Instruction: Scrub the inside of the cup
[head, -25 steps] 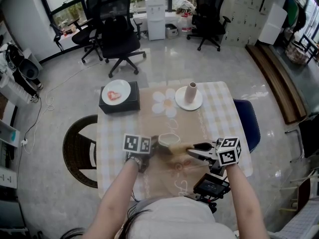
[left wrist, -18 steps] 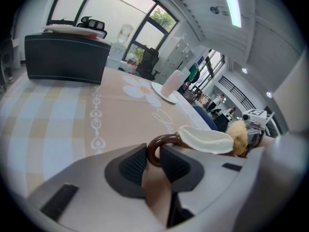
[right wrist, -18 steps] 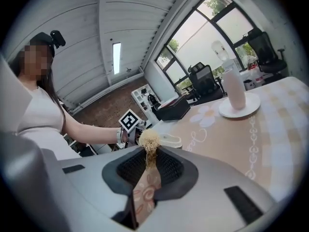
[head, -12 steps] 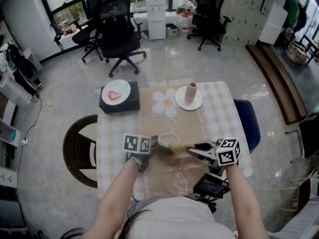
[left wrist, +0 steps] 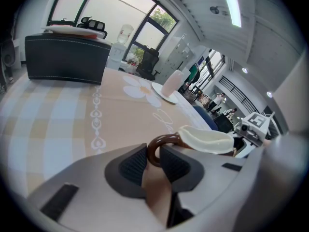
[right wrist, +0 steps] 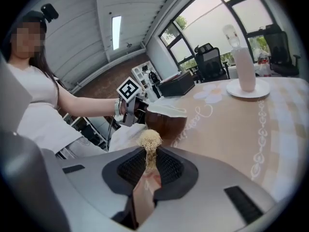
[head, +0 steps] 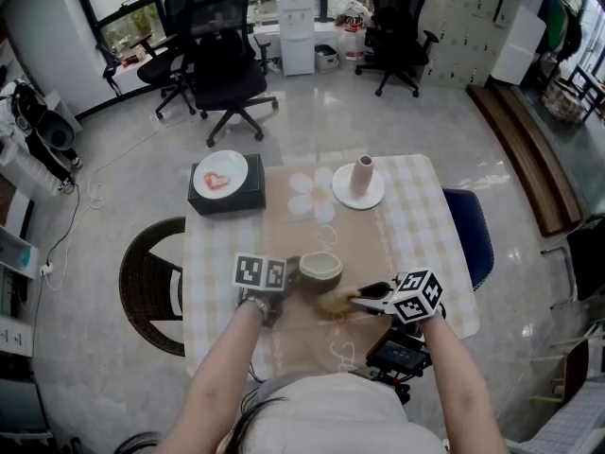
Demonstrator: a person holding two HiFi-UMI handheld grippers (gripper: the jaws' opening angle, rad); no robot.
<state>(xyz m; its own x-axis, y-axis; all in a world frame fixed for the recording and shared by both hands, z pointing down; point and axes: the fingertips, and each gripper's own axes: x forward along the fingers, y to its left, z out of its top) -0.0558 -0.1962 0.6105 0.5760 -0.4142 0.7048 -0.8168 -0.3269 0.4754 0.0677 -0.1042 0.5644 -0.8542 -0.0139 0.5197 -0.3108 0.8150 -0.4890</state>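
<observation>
A checked tabletop filled the middle of the head view, and both arms were out over its near edge. The left forearm ran up and forward from the bottom of that view. The right forearm came in straighter on the other side, so the two converged on the near middle of the cloth.

Over at the far left corner sat a black box with a white plate on top. The far right corner had a saucer with a pale vase standing upright on it, both well apart from the action.

Now the tools. The left tongs lay low and level by the near edge, pointing to the person's right. Their jaws were clamped on the brown loop handle of the cup, which stood upright with its pale inside facing up. The right tongs pointed back to the left, toward the cup, and were tilted slightly. Their jaws were pinched together on the stem of a straw-coloured scrubber.

That scrubber's tuft was outside the cup, just beside it on the near right and a little lower than the rim in the right gripper view. Whether it touched the cloth could not be told.
</observation>
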